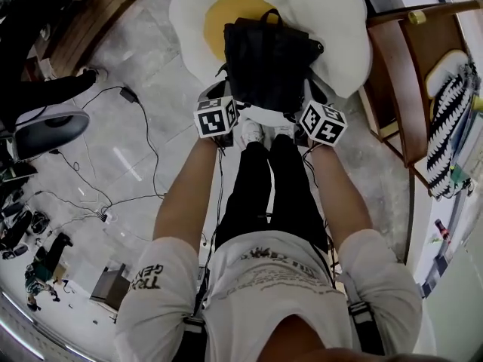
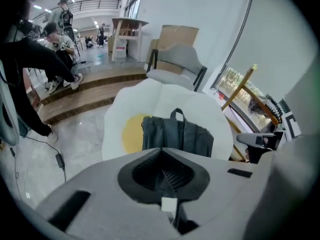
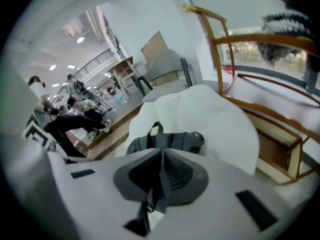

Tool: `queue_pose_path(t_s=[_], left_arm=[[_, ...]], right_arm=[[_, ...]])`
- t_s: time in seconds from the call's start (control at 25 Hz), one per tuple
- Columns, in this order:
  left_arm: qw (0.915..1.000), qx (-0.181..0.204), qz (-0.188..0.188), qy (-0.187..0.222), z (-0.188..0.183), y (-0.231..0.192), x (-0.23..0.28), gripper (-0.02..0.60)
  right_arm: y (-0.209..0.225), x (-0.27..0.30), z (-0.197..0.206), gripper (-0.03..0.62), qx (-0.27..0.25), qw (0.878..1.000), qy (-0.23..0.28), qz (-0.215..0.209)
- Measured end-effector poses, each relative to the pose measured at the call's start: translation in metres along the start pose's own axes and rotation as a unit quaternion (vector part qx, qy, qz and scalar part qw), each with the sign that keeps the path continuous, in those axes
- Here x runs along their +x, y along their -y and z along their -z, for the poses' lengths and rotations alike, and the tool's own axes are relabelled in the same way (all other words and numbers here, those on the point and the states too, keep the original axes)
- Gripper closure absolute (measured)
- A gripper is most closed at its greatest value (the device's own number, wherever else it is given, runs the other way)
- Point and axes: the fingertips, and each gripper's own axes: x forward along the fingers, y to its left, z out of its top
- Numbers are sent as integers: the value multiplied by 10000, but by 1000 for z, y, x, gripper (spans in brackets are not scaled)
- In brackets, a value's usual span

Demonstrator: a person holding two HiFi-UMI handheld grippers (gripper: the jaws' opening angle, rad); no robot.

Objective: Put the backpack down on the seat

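Observation:
The black backpack (image 1: 268, 59) stands upright on the white fried-egg-shaped seat cushion (image 1: 324, 6), its top handle up. Both gripper views show the backpack (image 2: 177, 136) (image 3: 165, 141) a little way ahead, resting on the cushion (image 2: 165, 96) (image 3: 215, 119) by itself. My left gripper (image 1: 218, 117) is at the pack's lower left corner and my right gripper (image 1: 323, 123) at its lower right. The left gripper (image 2: 164, 176) has its jaws closed together with nothing between them. The right gripper (image 3: 161, 176) also has its jaws pressed together, clear of the pack.
A wooden frame rack (image 1: 423, 59) stands right of the seat, with a black-and-white striped thing (image 1: 449, 134) beside it. Cables (image 1: 143, 127) trail over the marble floor at left. Wooden steps (image 2: 85, 96), seated people (image 2: 55, 39) and a grey chair (image 2: 180, 64) lie beyond the seat.

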Motion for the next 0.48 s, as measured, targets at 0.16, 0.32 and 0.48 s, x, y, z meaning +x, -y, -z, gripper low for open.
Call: queue_pose_path(t_s=[0.16, 0.32, 0.48], left_arm=[[9972, 448, 38, 590, -49, 21, -56, 560], [9902, 582, 176, 1257, -104, 49, -121, 560], [9783, 723, 310, 1918, -155, 84, -185, 560]], right_arm=[[-35, -42, -33, 562, -1031, 9945, 176, -93], [-67, -92, -83, 566, -1589, 9851, 639, -130], [-99, -141, -142, 566, -1623, 9791, 1198, -266]])
